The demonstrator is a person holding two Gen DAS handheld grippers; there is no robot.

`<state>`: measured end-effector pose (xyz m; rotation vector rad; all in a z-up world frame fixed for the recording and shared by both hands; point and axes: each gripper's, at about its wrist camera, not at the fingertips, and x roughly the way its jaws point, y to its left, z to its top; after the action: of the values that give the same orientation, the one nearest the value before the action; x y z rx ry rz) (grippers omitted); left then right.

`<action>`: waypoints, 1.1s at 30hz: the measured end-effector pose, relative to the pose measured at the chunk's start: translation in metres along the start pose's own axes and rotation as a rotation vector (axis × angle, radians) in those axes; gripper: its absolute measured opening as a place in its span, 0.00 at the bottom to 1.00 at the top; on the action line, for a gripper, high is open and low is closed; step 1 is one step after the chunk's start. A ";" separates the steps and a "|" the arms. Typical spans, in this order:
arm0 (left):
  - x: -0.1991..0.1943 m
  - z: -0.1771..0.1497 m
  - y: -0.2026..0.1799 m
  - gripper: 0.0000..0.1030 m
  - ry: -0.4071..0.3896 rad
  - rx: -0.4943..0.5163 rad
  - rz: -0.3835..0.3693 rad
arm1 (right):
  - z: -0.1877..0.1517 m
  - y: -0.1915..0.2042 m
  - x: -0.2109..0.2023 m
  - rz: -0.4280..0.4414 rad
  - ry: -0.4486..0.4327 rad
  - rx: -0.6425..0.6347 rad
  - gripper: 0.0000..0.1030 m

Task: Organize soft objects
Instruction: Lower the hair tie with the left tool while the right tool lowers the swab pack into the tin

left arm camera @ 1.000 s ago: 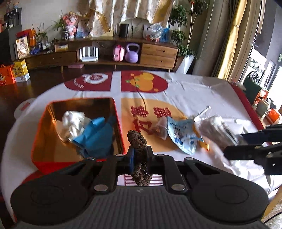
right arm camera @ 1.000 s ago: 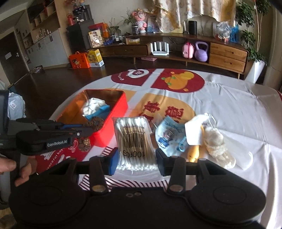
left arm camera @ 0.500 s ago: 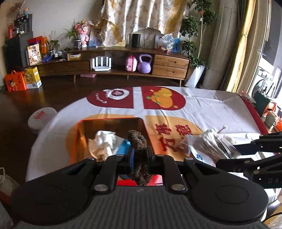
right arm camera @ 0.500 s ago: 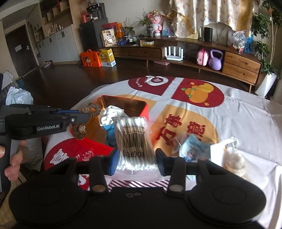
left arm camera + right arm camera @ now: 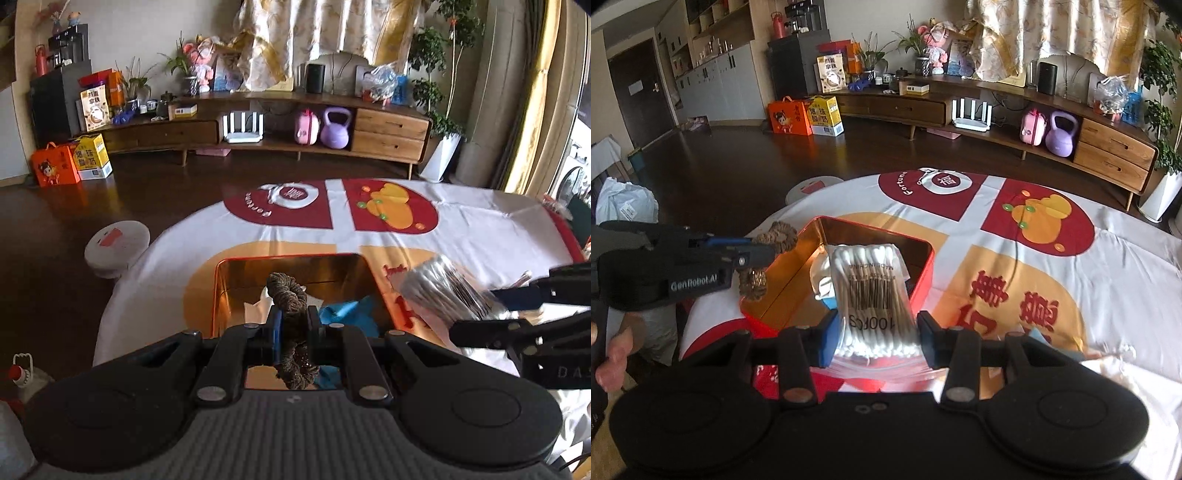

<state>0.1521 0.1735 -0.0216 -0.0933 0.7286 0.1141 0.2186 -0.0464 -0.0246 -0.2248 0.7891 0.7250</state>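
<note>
My left gripper (image 5: pixel 294 325) is shut on a brown hair scrunchie (image 5: pixel 290 299) and holds it above the near end of the red tin box (image 5: pixel 291 263). My right gripper (image 5: pixel 875 332) is shut on a clear bag of cotton swabs (image 5: pixel 873 291) and holds it over the same box (image 5: pixel 919 277). In the box lie a white crumpled cloth (image 5: pixel 255 308) and a blue cloth (image 5: pixel 349 314). In the right wrist view the left gripper (image 5: pixel 753 254) with the scrunchie (image 5: pixel 775 236) hangs at the box's left edge. In the left wrist view the swab bag (image 5: pixel 443 291) is at the box's right edge.
The round table has a white, red and orange cloth (image 5: pixel 1089 266). A blue printed packet (image 5: pixel 1038 336) and a white soft item (image 5: pixel 1123 369) lie to the right of the box. A white round stool (image 5: pixel 116 249) stands beside the table. A wooden sideboard (image 5: pixel 280 129) lines the far wall.
Both grippers have risen and moved left, carrying the scrunchie and the swab bag from beside the box to above it. The items on the right of the table have slid out of view.
</note>
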 end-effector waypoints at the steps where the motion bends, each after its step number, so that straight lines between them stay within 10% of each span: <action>1: 0.004 -0.001 0.002 0.12 0.009 0.000 -0.002 | 0.002 0.001 0.006 -0.002 0.007 -0.001 0.42; 33: 0.102 -0.042 0.018 0.12 0.257 -0.026 -0.004 | 0.013 0.014 0.121 -0.023 0.158 -0.029 0.46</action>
<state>0.1977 0.1930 -0.1222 -0.1361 0.9832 0.1093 0.2756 0.0312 -0.1010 -0.3201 0.9250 0.7032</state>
